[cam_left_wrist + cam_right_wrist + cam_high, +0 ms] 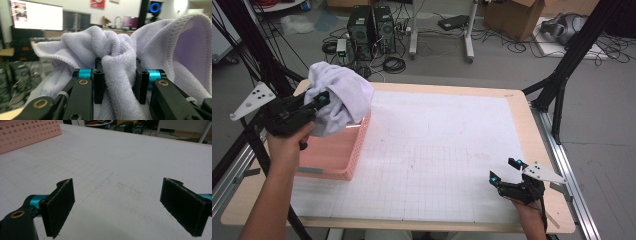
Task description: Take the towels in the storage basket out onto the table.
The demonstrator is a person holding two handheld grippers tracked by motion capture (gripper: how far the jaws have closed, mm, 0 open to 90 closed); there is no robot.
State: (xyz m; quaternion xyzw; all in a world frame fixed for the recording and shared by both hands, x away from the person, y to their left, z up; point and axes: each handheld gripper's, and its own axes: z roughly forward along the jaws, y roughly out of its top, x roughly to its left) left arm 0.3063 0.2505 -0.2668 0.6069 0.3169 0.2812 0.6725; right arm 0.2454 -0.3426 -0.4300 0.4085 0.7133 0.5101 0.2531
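White towel (340,97), bunched and soft, hangs in the air above the far end of a pink perforated basket (337,155) at the left side of the table (452,150). Left gripper (318,102) holds it from the side, jaws pinched on a thick fold of the cloth; in the left gripper view the towel (117,65) billows up and around both black jaws, its stitched hem curling at the right. Right gripper (503,170) rests low near the table's near right corner, well apart from the towel, jaws spread wide with nothing between them. Right gripper view looks across the bare gridded white surface toward the basket (30,132)
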